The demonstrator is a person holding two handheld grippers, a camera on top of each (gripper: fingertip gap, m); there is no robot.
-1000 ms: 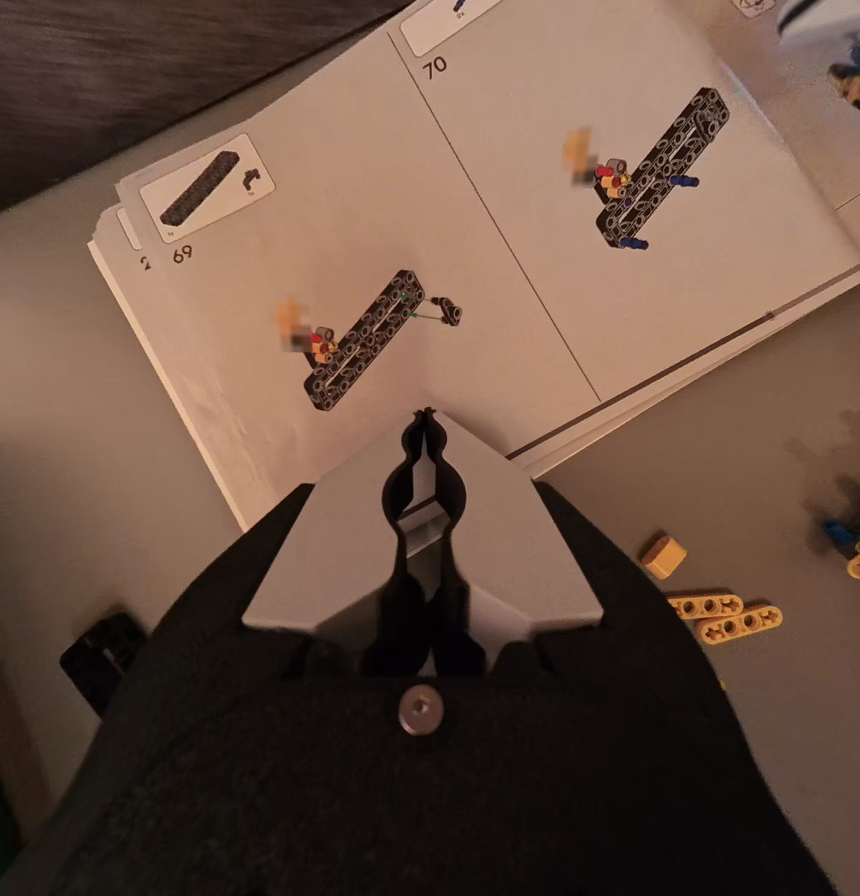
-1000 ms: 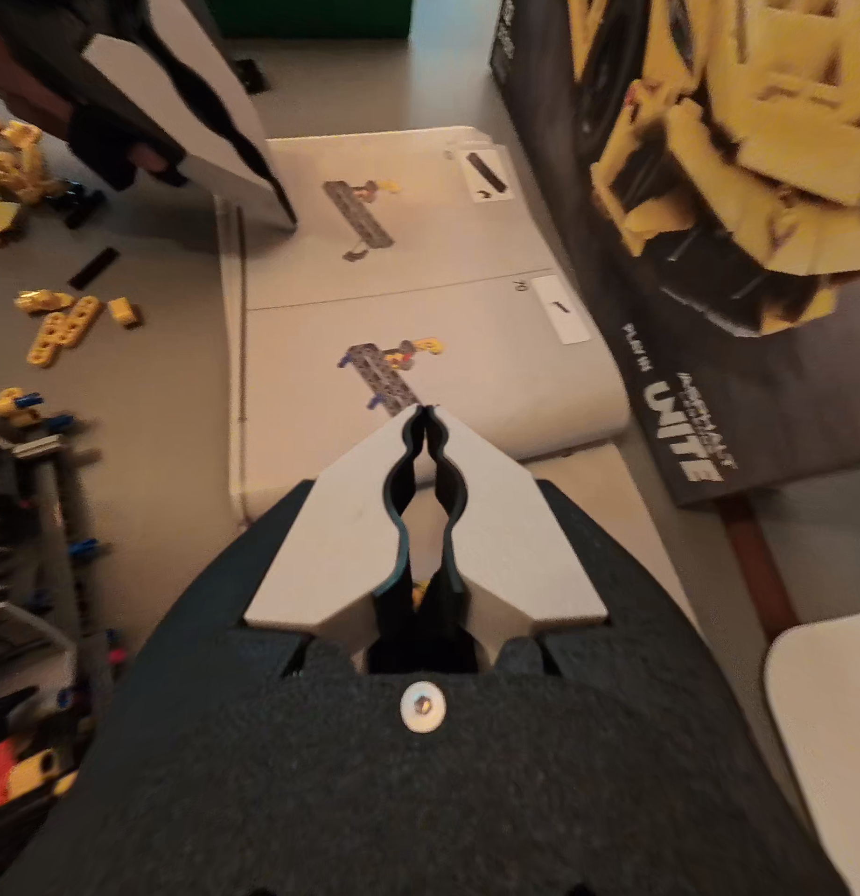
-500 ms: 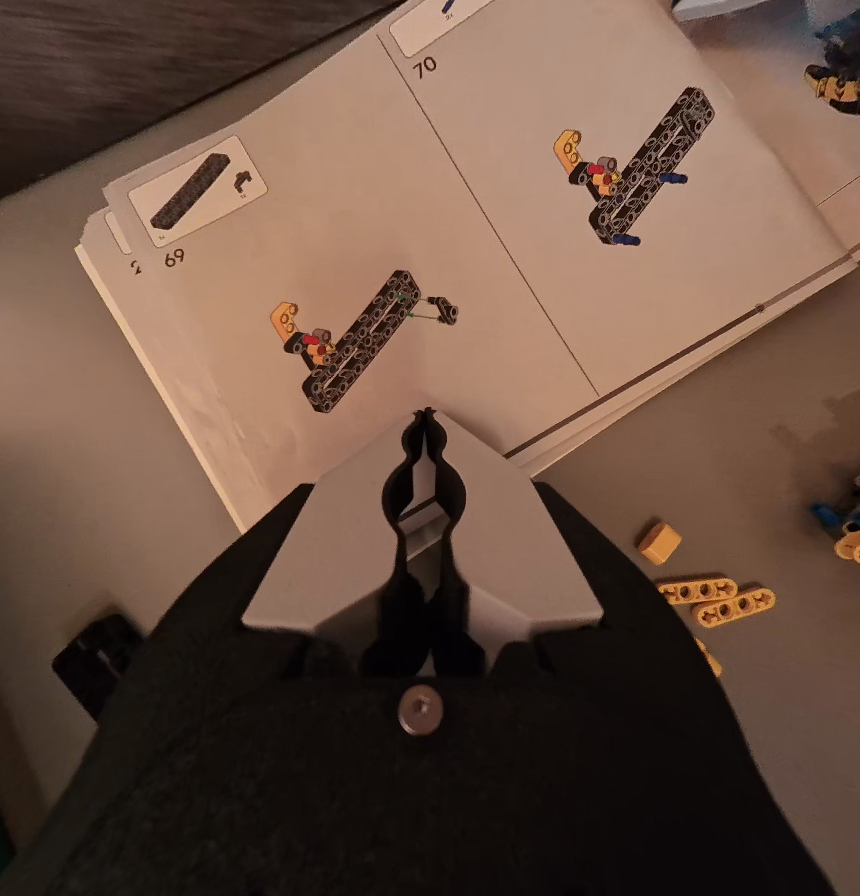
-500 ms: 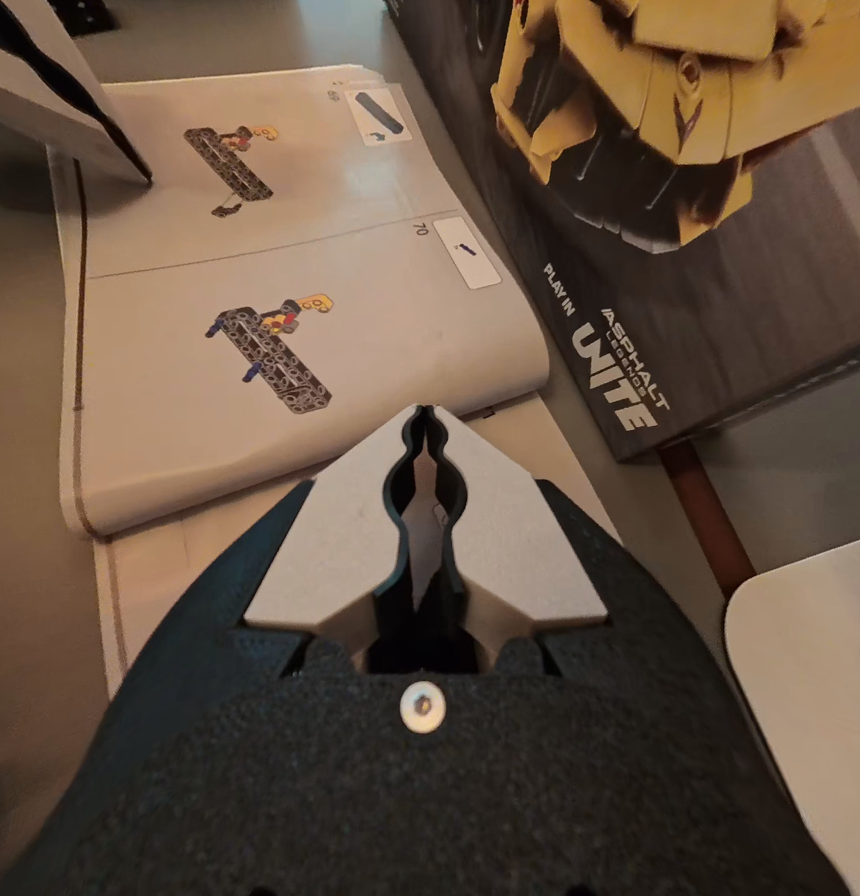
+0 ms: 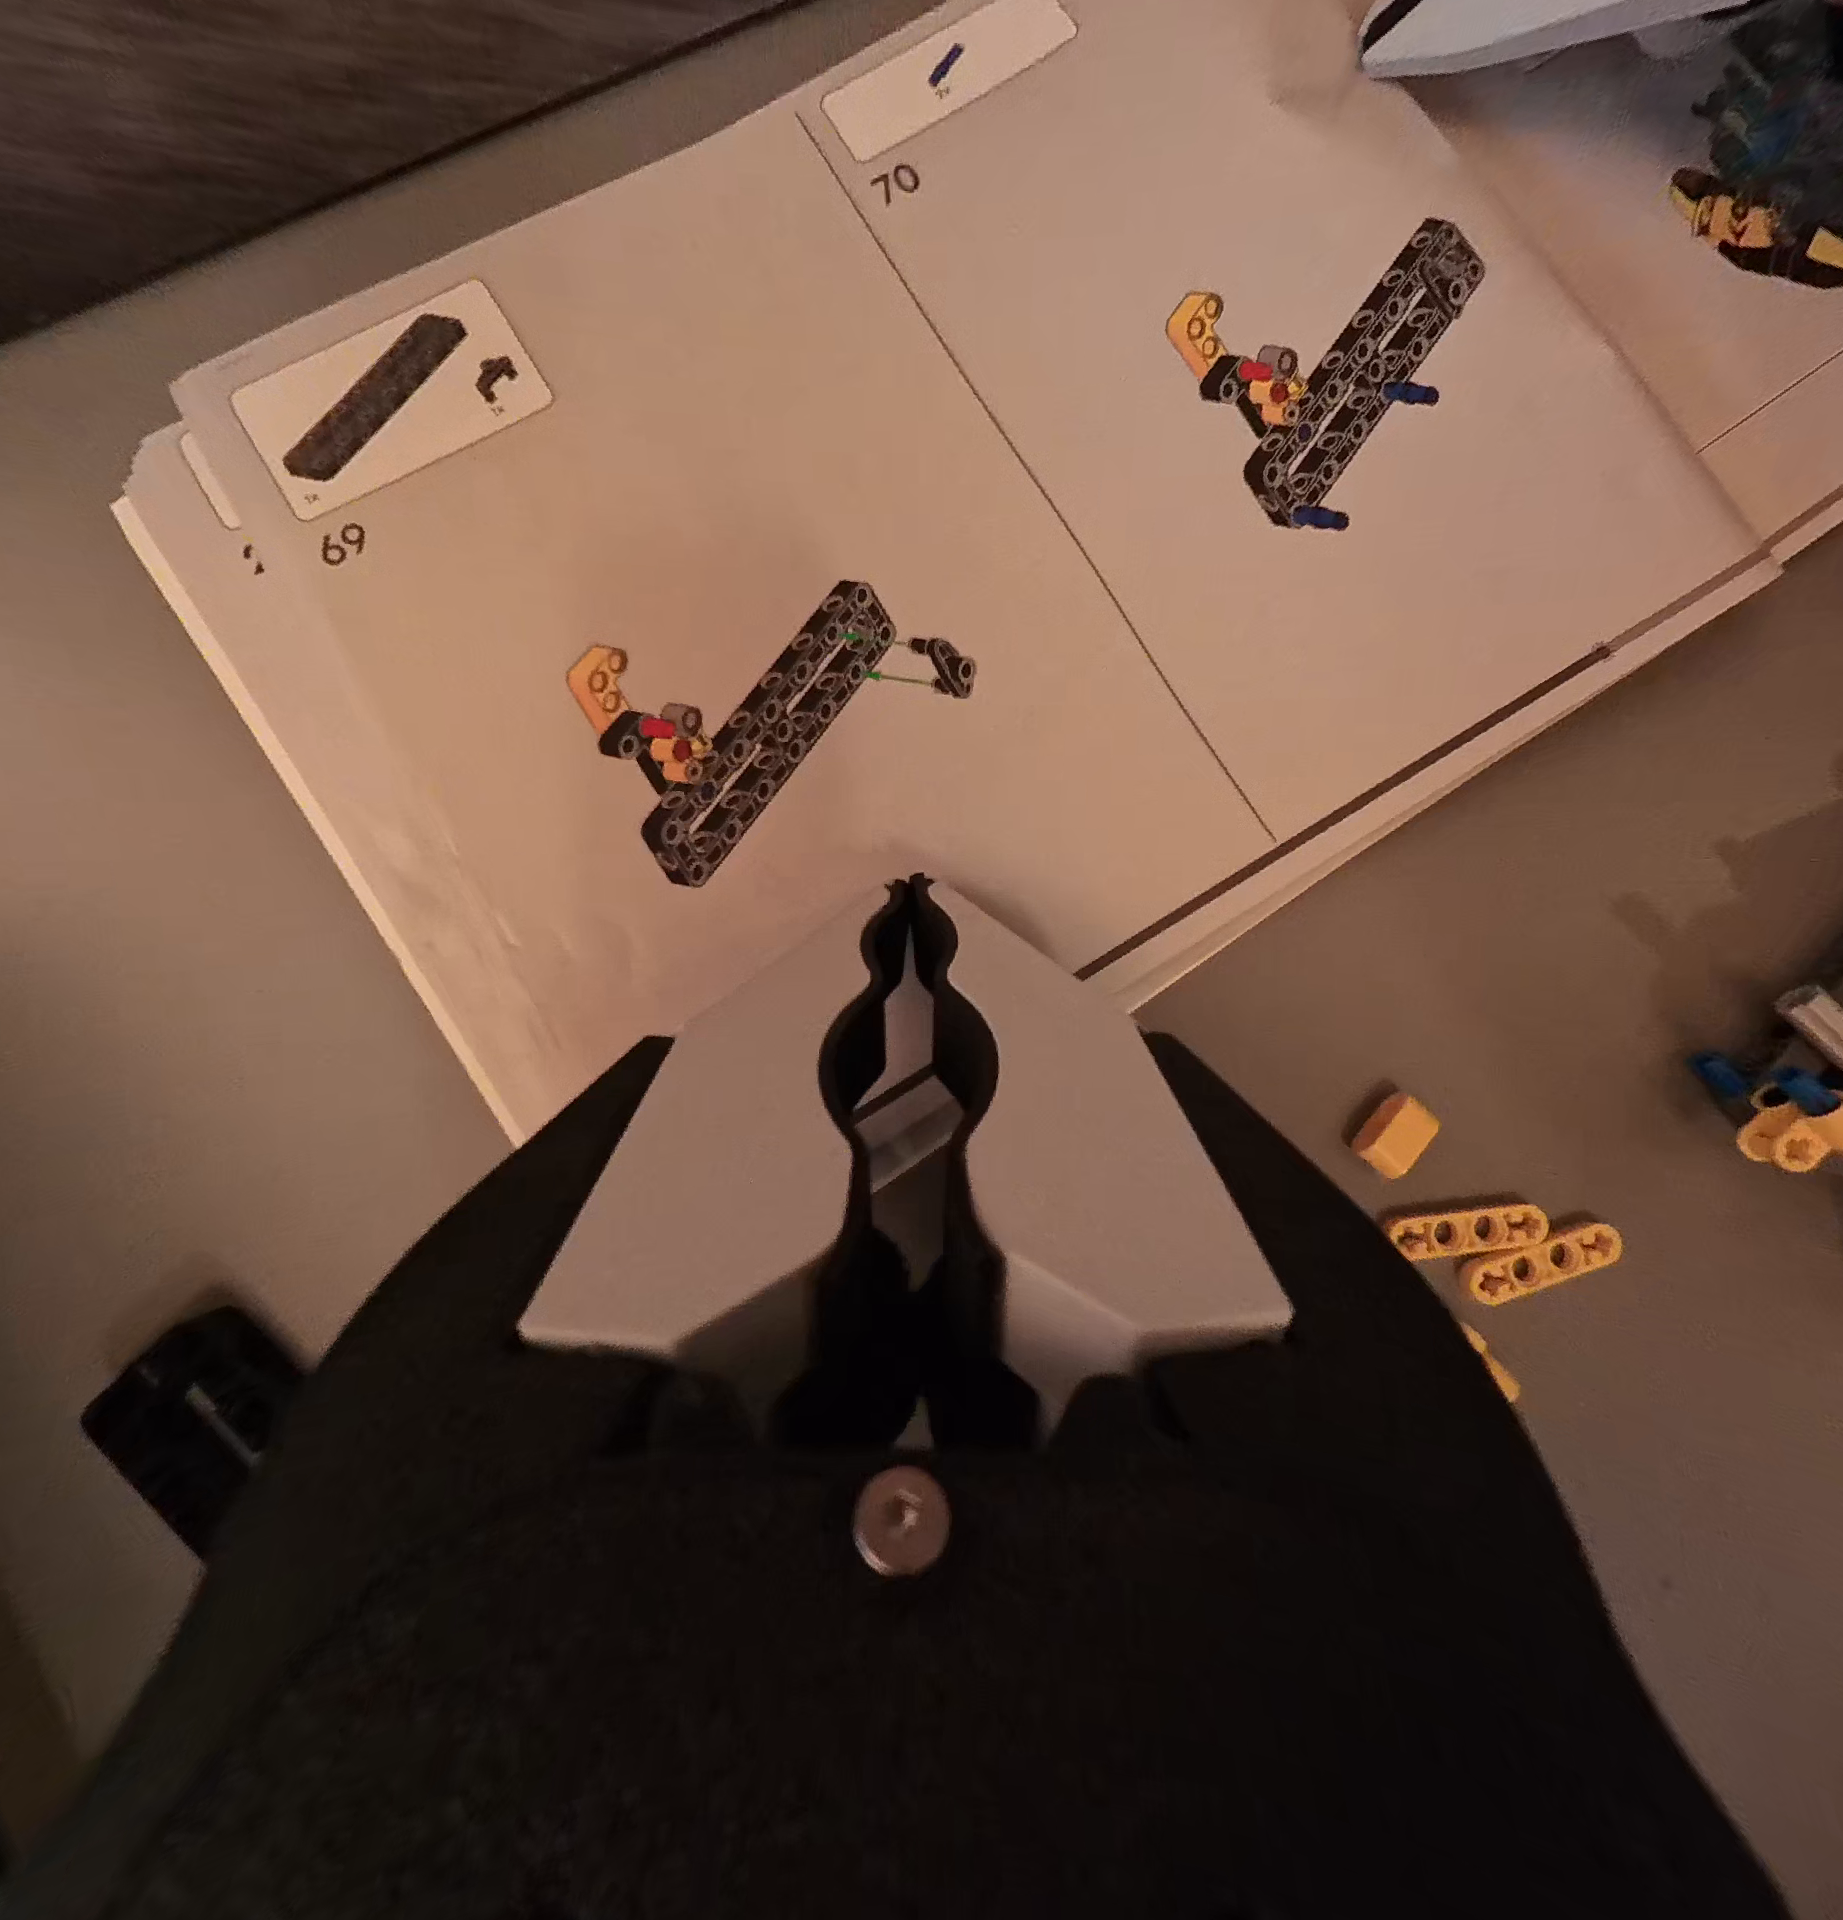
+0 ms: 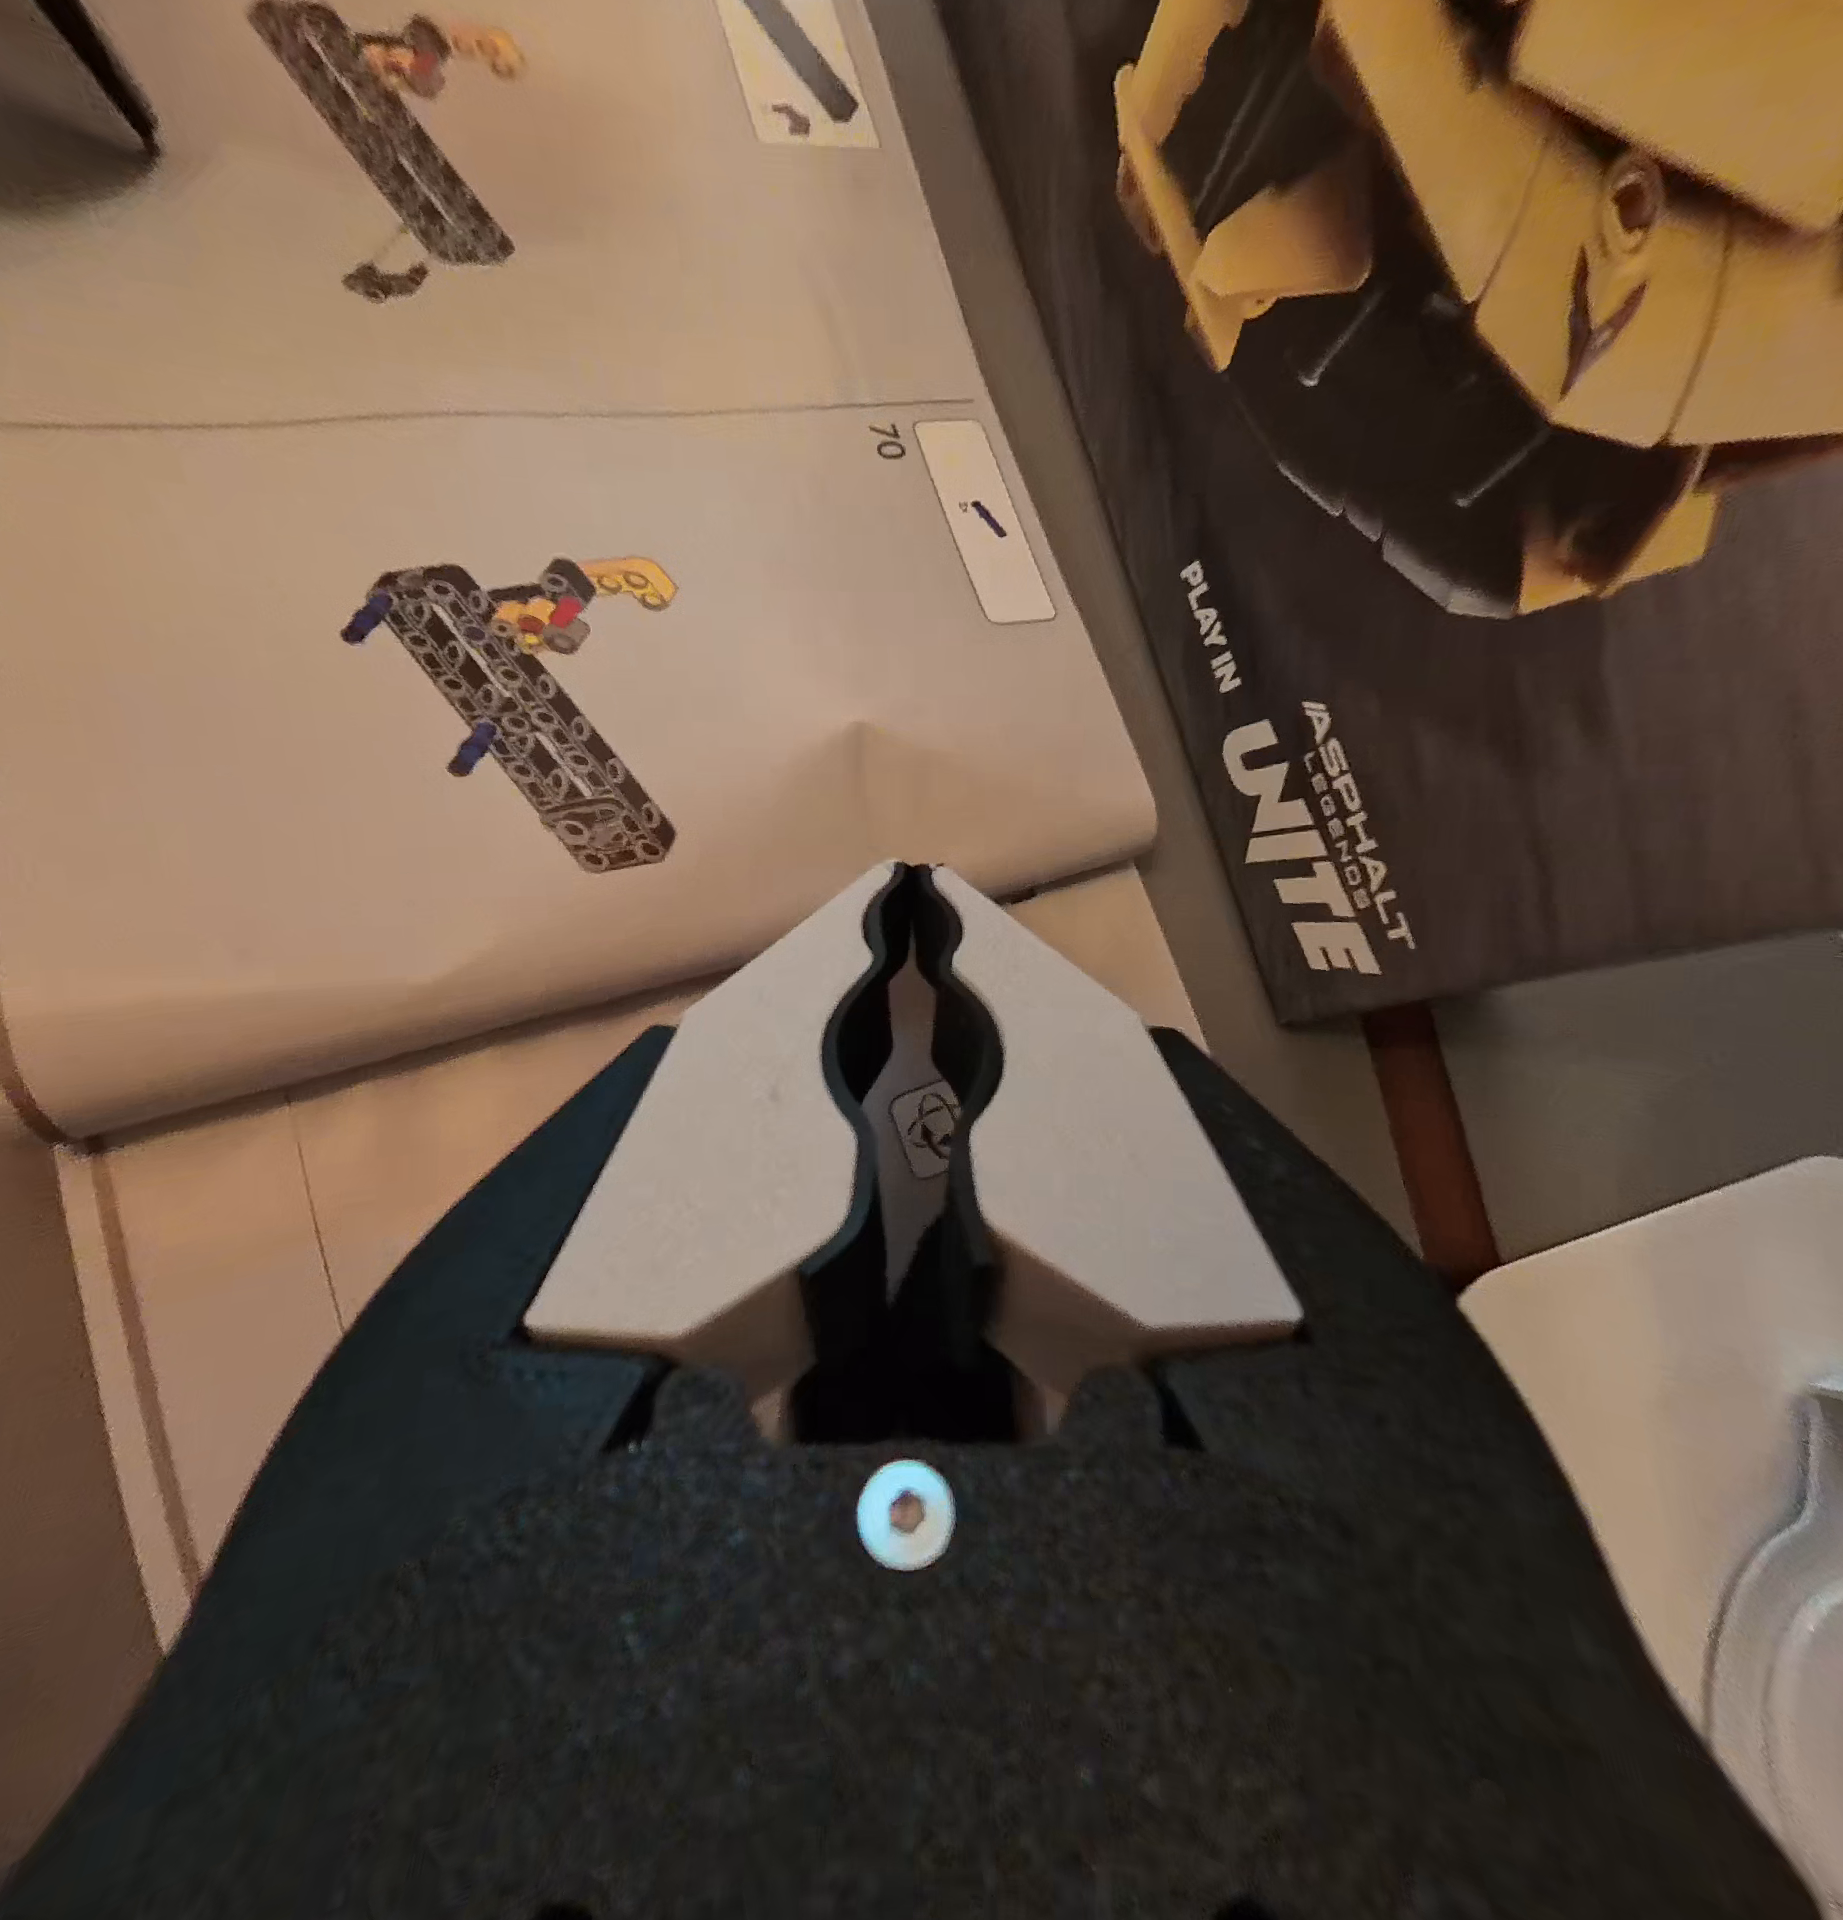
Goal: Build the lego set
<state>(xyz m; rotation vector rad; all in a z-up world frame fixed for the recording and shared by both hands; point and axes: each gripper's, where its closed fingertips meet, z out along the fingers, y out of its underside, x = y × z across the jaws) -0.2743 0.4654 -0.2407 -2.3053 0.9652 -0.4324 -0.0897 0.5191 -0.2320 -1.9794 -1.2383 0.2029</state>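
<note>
Left wrist view is showing the left gripper (image 5: 912,883) hanging over the near edge of the open instruction booklet (image 5: 751,436), its tips pressed together w/ nothing between them. Booklet is lying flat on a grey table (image 5: 1519,935), open to two build-step drawings of a long black beam assembly.

Only this view is showing the loose lego: a small tan block (image 5: 1395,1132), two yellow beams w/ holes (image 5: 1504,1247) lying side by side just below it, and a yellow-and-blue piece (image 5: 1790,1132) at the right edge. All are sitting on the table right of the gripper, apart from the booklet. A dark part-built model (image 5: 1779,156) w/ yellow bits is resting at top right, blurred. A black object (image 5: 184,1423) is lying at lower left.

Right wrist view is showing the right gripper (image 6: 915,868) over the same booklet (image 6: 688,343), also closed tip to tip & empty. Only this view is showing the set's box (image 6: 1519,644), dark w/ a yellow car picture, lying just beside the booklet on its right. A white surface (image 6: 1644,1351) & something clear, glass-like (image 6: 1810,1662) are sitting at lower right.
</note>
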